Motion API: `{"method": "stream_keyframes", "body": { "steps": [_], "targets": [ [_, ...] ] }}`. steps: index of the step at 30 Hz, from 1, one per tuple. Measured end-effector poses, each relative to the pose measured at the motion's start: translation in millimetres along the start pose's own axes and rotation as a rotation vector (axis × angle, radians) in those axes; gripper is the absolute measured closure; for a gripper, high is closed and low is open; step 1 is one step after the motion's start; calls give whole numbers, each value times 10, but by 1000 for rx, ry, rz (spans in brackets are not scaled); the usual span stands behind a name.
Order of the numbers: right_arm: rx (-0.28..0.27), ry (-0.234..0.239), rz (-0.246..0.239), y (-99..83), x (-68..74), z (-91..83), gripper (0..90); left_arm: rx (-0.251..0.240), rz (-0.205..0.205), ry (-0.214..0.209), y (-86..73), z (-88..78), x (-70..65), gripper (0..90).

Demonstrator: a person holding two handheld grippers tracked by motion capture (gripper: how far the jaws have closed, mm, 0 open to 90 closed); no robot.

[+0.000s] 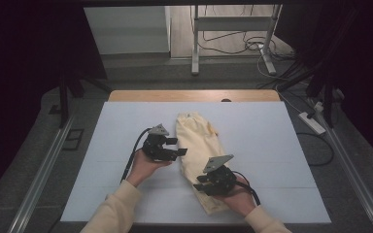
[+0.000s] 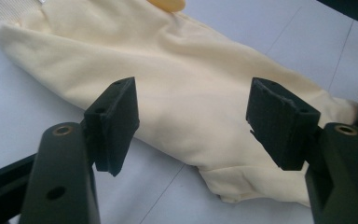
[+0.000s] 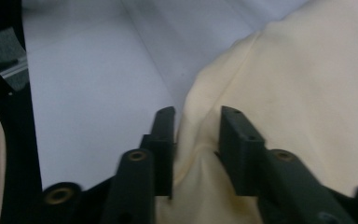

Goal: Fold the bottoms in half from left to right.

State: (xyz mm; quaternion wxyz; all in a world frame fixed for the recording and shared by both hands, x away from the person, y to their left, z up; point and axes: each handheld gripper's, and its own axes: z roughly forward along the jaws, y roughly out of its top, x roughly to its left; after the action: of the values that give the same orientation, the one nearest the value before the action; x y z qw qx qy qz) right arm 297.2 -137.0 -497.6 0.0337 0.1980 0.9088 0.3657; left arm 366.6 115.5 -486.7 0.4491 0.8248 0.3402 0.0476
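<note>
A white table (image 1: pixel 126 145) is filling the middle of the high view, dark floor around it. A cream garment (image 1: pixel 200 145) is lying folded at the frame's centre, running toward lower right. The left gripper (image 1: pixel 175 148) is hovering at its left edge, jaws apart and empty. The right gripper (image 3: pixel 193 140) is sitting at the lower end, jaws partly apart around a cloth fold.

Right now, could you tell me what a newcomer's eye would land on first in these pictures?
A pale yellow garment lies folded lengthwise on the white table, at its middle. The right gripper has a ridge of its fabric between its jaws near the close end, while the left gripper stands open beside its left edge.
</note>
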Motion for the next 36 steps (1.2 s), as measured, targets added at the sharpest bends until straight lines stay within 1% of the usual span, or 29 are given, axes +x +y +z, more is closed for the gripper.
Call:
{"method": "stream_keyframes", "body": {
  "steps": [3, 6, 11, 16, 20, 23, 29, 32, 36],
  "targets": [
    [-35, -31, 14, -7, -48, -93, 540, 1, 0, 2, -4, -2, 5, 338],
    [-51, -62, 43, -25, -118, -160, 485, 6, -1, 4, -11, -1, 5, 336],
    [-59, -104, 82, -78, -232, -244, 442, 2, 1, 7, -13, -25, 6, 335],
    [-51, -141, 138, -162, -391, -318, 401, -3, -5, 6, -18, -33, 20, 335],
    [-42, -173, 179, -226, -508, -368, 388, -5, -5, 5, -20, -50, 35, 335],
    [-36, -193, 196, -265, -560, -384, 379, -10, -9, 4, -20, -67, 39, 335],
    [-11, -215, 230, -341, -643, -391, 360, -5, -9, 2, -22, -54, 45, 335],
    [1, -216, 245, -369, -679, -388, 345, -3, -7, 3, -21, -56, 43, 334],
    [34, -223, 245, -400, -701, -352, 338, -7, -13, 4, -24, -65, 52, 334]
  ]
}}
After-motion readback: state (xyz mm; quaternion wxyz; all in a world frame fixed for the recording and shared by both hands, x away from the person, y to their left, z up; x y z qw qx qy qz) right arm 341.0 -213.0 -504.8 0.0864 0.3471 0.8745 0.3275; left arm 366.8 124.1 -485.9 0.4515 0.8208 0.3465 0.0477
